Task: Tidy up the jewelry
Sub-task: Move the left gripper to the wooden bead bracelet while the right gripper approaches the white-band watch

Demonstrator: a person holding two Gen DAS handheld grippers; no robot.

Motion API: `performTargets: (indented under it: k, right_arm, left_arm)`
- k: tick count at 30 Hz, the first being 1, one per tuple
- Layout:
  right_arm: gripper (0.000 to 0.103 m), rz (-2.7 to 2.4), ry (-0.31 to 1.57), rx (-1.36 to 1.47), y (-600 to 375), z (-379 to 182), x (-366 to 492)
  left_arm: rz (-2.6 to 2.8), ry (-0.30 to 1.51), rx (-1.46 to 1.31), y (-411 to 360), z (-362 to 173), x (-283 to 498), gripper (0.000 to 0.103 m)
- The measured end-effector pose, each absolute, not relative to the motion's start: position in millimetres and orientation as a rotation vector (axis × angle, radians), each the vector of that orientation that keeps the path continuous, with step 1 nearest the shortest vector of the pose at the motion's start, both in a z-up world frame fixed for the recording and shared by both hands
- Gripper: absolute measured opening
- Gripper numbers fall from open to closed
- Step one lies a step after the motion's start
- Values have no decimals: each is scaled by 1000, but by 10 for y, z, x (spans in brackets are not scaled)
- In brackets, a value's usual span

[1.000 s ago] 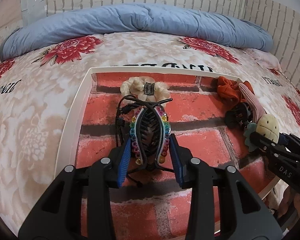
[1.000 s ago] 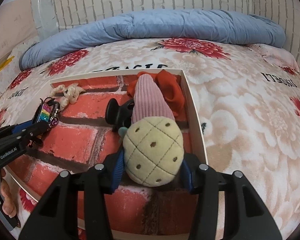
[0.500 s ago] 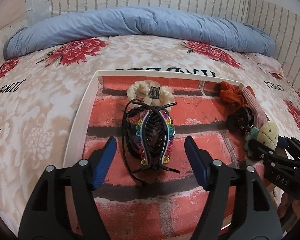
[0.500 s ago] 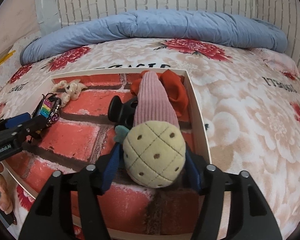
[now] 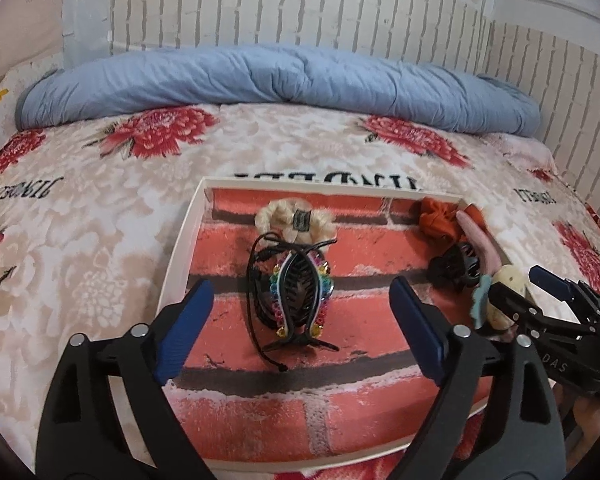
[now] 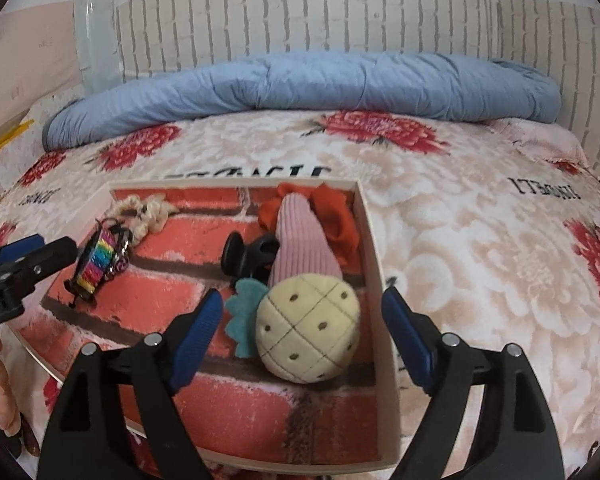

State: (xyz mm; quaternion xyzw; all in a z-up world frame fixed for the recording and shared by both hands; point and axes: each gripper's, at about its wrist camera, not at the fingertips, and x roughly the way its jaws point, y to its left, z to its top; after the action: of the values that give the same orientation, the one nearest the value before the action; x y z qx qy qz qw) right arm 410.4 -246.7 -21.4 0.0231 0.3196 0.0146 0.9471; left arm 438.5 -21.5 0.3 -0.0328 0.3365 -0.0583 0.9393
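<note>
Shallow white tray point(image 5: 179, 240) with a thin raised rim and a printed red-brick floor, set on a plush bedspread point(image 5: 100, 208) patterned with red flowers; near edge cut off behind the gripper arms at the bottom of both frames.

In the centre of the left wrist view: left gripper point(image 5: 300, 332), blue ribbed pads on black plastic arms, jaws just opened and standing wide apart, touching nothing. Between them on the tray floor, a black hair claw point(image 5: 300, 300) with toothed inner edges and rainbow beads along its sides, lying on a loop of thin black cord point(image 5: 256, 276). Just above it, a cream braided scrunchie point(image 5: 274, 216) with a small dark label, unreadable.

In the centre of the right wrist view: right gripper point(image 6: 300, 340), same build, jaws also just opened wide, pads clear of the toy between them. Plush pineapple point(image 6: 308, 336), round, pale yellow, quilted with stitched lines and brown dots, a teal felt leaf at its left. Behind it a pink ribbed cloth piece point(image 6: 302, 236), cone-shaped, partly covering an orange scrunchie point(image 6: 340, 220) in the tray's upper right corner. Glossy black claw clip point(image 6: 248, 256), half hidden behind the pink piece.

Puffy blue quilt point(image 6: 300, 84) across the upper frame, white brick-pattern wall point(image 6: 300, 12) above. Bare fingertips point(image 6: 2, 396) at lower left of the right wrist view, cut off by the frame edge.
</note>
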Motion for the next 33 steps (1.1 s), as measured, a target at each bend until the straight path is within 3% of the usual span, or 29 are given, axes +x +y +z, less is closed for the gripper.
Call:
performTargets:
  k: [20, 33]
  right_arm:
    - [83, -48, 563, 48, -2692, 197, 3362]
    - [82, -164, 658, -46, -3397, 110, 2562]
  left_arm:
    - [-109, 647, -42, -469, 315, 3568, 93]
    - [-113, 698, -30, -751, 190, 2960, 97]
